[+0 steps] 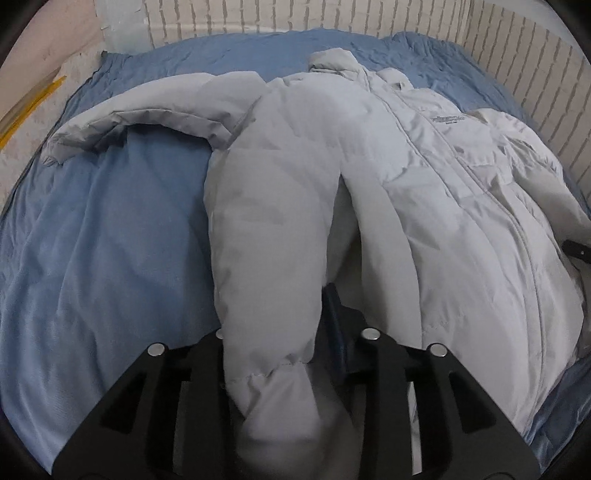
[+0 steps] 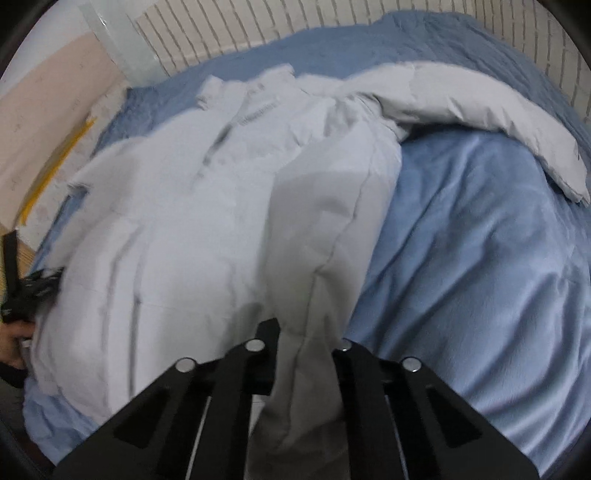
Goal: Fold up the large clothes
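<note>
1. A large pale grey padded jacket of smooth, slightly shiny quilted cloth lies spread front-up on a bed, filling the middle and right of the left wrist view and the middle and left of the right wrist view.
2. Its puffy panels are stitched in long seams, a closed zip line runs down the front, and a small dark printed logo sits on the chest.
3. One sleeve stretches flat toward the upper left in the left wrist view; the other sleeve arcs to the upper right in the right wrist view.
4. The black plastic left gripper is clamped narrowly on a thick fold of the jacket's lower edge, the bunched cloth rising between its fingers.
5. The black plastic right gripper is pinched tight on another fold of the hem, which hangs down between its fingers.
6. Beneath lies a soft, wrinkled blue blanket with a plush nap.
7. A white brick-patterned wall curves behind the bed along the top of the frame.
8. Yellow strips lie beside the bed at the left edge.
9. At the right wrist view's left edge, a hand shows beside the jacket.
</note>
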Available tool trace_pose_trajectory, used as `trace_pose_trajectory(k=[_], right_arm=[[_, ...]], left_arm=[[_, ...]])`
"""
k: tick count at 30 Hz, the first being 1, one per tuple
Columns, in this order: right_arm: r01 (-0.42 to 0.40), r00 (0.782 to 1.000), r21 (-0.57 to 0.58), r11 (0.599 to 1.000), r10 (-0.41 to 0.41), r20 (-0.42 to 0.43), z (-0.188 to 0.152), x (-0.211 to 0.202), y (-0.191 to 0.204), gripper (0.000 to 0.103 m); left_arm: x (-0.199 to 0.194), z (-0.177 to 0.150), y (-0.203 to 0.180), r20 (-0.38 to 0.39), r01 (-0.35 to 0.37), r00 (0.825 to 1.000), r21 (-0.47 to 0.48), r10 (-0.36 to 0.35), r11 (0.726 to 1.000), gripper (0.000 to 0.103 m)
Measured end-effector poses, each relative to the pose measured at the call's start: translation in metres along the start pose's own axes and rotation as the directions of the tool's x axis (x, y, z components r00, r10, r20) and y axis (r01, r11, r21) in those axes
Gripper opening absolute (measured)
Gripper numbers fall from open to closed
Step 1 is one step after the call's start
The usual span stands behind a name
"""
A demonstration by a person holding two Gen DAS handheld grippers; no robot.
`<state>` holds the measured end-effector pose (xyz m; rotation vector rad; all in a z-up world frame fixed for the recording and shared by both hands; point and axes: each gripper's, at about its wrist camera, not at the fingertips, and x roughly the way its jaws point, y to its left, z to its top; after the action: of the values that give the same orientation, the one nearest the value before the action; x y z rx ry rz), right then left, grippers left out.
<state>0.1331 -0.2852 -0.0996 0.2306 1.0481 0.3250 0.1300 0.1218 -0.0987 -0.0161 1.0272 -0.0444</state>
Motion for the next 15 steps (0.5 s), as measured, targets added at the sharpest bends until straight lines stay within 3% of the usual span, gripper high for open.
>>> trace_pose_trajectory(k=[3, 5, 6, 7, 8, 9, 10, 12, 14, 15], right_arm=[[-0.059, 0.992, 0.037, 0.998, 0.054, 0.11, -0.005, -0.038, 0.012, 0.004], [-0.058, 0.99, 0.112, 0.992, 0.043, 0.132, -0.005, -0.033, -0.006, 0.009], [-0.001, 0.997, 0.1, 0.995, -0.007, 0.081, -0.005, -0.018, -0.013, 0.015], [0.085, 0.996, 0.123, 0.989, -0.08, -0.04, -0.005, 0.003, -0.027, 0.041], [0.108, 0.992, 0.179, 0.978, -0.094, -0.085, -0.002, 0.008, -0.036, 0.056], [0.077, 0.992, 0.248, 0.966, -0.049, -0.117, 0.006, 0.005, -0.049, 0.059], [0.034, 0.994, 0.268, 0.963, -0.004, -0.112, 0.017, -0.005, -0.056, 0.061], [0.051, 0.998, 0.235, 0.971, -0.042, -0.046, 0.043, -0.033, -0.065, 0.068], [0.158, 0.982, 0.184, 0.97, -0.174, 0.071, 0.081, -0.068, -0.077, 0.088], [0.2, 0.964, 0.178, 0.964, -0.226, 0.142, 0.104, -0.085, -0.088, 0.092]], left_arm=[[-0.022, 0.01, 0.0, 0.063, 0.036, 0.997, -0.033, -0.034, 0.999, 0.022], [-0.028, 0.013, -0.003, 0.085, 0.025, 0.996, -0.016, -0.024, 1.0, 0.023], [-0.021, 0.014, -0.007, 0.071, 0.003, 0.998, 0.004, -0.003, 1.0, 0.028], [-0.014, 0.014, -0.009, 0.042, -0.004, 0.999, 0.01, 0.003, 1.0, 0.035], [-0.01, 0.013, -0.006, 0.021, -0.001, 1.0, 0.002, 0.001, 1.0, 0.04], [-0.01, 0.016, 0.001, 0.011, 0.006, 1.0, -0.019, -0.005, 1.0, 0.054], [-0.02, 0.024, 0.012, 0.04, -0.009, 0.999, -0.043, 0.011, 0.999, 0.074], [-0.043, 0.042, 0.029, 0.129, -0.064, 0.989, -0.097, 0.076, 0.993, 0.095], [-0.07, 0.071, 0.066, 0.216, -0.135, 0.961, -0.172, 0.171, 0.976, 0.1], [-0.077, 0.083, 0.081, 0.23, -0.15, 0.954, -0.196, 0.194, 0.969, 0.1]])
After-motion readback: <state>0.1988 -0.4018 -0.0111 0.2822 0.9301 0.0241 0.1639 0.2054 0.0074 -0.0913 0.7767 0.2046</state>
